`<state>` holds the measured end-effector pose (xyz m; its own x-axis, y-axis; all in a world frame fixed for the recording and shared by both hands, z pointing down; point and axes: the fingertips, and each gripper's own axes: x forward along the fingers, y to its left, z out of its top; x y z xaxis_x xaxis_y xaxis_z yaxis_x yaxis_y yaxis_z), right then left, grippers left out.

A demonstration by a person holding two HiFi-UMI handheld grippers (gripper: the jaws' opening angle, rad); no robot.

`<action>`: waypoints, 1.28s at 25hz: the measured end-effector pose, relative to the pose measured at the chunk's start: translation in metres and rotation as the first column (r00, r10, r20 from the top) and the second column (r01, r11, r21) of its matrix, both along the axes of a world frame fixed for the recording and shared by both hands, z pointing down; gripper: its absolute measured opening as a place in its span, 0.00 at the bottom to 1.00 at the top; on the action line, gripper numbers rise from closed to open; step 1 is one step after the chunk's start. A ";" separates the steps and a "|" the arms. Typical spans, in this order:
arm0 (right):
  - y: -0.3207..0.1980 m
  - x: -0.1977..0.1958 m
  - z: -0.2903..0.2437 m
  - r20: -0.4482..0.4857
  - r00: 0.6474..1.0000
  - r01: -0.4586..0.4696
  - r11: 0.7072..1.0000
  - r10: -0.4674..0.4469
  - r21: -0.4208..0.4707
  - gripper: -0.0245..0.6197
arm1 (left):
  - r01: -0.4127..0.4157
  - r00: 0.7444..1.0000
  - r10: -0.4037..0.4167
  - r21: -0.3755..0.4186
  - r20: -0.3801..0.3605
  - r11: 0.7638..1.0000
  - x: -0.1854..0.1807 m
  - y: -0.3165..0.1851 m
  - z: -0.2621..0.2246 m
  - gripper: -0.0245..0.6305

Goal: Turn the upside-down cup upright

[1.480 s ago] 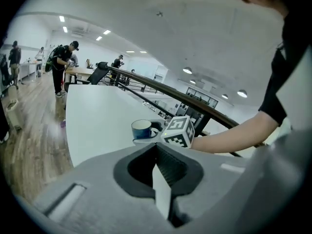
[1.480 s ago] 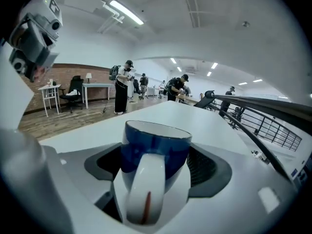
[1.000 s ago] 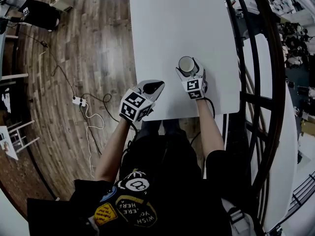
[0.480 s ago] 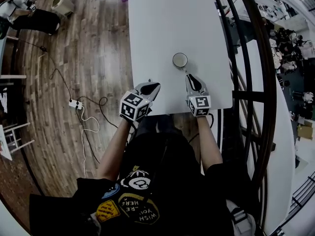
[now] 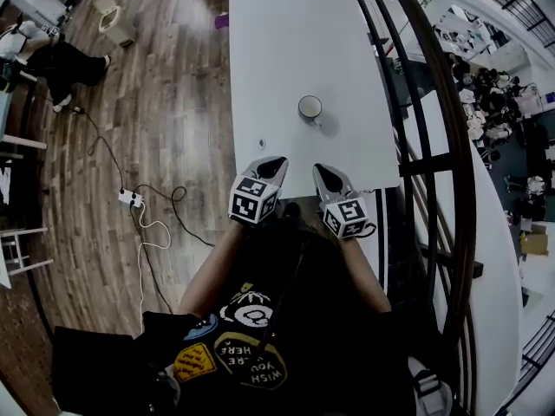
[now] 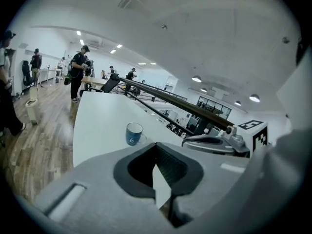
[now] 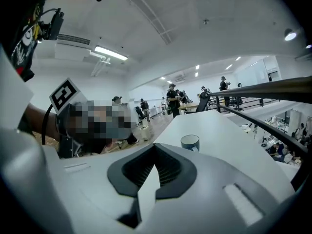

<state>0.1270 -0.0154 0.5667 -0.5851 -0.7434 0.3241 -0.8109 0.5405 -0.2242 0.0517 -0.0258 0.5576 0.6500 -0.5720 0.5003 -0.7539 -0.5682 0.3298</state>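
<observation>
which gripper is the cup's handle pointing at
The right gripper: the cup has its handle turned toward it, while the left gripper sees that handle off to the side.

Blue cup with small white mark, standing upright, mouth up, on white table

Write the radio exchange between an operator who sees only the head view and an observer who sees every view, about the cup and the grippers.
Operator: Does the cup have any mark on its side?
Observer: Yes, the left gripper view shows a white swirl on the blue cup.
Operator: Is the right gripper holding anything?
Observer: No, the right gripper view shows its jaws shut with nothing between them.
</observation>
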 end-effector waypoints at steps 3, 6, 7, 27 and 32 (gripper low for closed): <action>0.021 -0.008 -0.006 -0.012 1.000 0.006 1.000 -0.006 -0.007 0.04 | -0.045 0.999 0.045 0.050 0.010 0.998 0.005 0.021 -0.011 0.04; 0.039 -0.019 -0.016 0.004 1.000 -0.002 1.000 0.002 -0.009 0.04 | -0.061 0.998 0.062 0.094 -0.009 0.994 0.000 0.039 -0.025 0.04; 0.044 -0.023 -0.021 0.009 1.000 -0.012 1.000 0.012 -0.004 0.04 | -0.067 0.998 0.068 0.107 -0.008 0.992 -0.005 0.046 -0.028 0.04; 0.200 -0.093 -0.057 -0.034 0.970 -0.244 0.969 0.243 -0.043 0.04 | -0.133 0.991 0.135 0.114 -0.012 0.985 -0.081 0.194 -0.057 0.04; 0.207 -0.093 -0.061 -0.048 0.971 -0.238 0.970 0.235 -0.050 0.04 | -0.125 0.992 0.127 0.109 -0.007 0.986 -0.074 0.200 -0.062 0.04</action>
